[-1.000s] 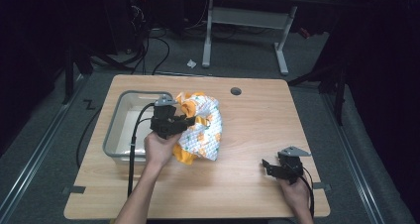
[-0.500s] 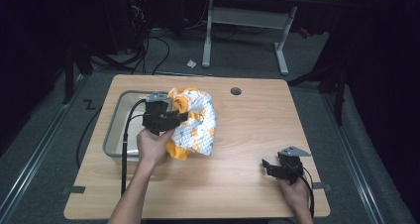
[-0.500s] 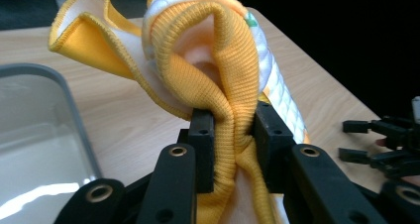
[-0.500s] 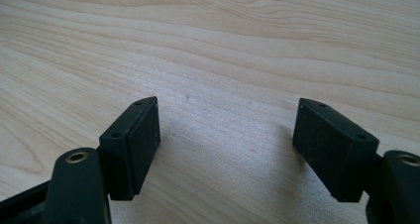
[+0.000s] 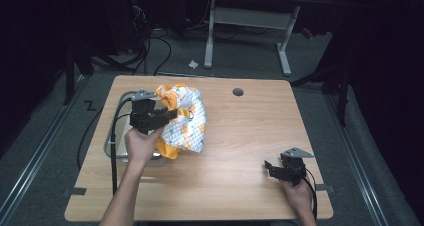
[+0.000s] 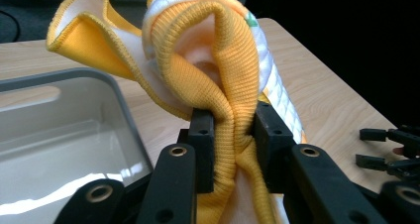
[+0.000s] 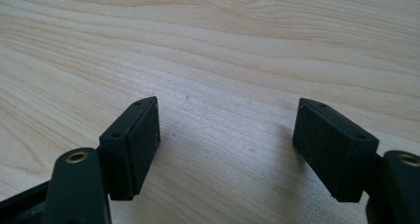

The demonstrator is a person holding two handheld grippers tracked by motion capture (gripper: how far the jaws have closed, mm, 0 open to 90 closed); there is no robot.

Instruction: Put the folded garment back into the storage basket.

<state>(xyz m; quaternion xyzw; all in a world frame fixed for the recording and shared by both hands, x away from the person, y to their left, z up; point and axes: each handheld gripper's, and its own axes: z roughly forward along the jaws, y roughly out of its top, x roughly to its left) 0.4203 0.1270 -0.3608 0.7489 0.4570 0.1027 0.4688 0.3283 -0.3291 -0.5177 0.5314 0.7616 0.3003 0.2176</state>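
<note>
A small white garment with orange print and yellow ribbed trim hangs bunched over the left half of the wooden table. My left gripper is shut on its yellow ribbed edge, lifting the cloth beside a grey metal tray. In the left gripper view the fabric is pinched between both pads and the tray lies just left of it. My right gripper rests low at the table's front right, open, with bare wood between its fingers.
A round cable hole sits in the table's far middle. Cables and a desk frame stand on the floor beyond the table. The tray's inside looks bare.
My left gripper has carried the garment leftward and slightly up, toward the tray. The right gripper has stayed put.
</note>
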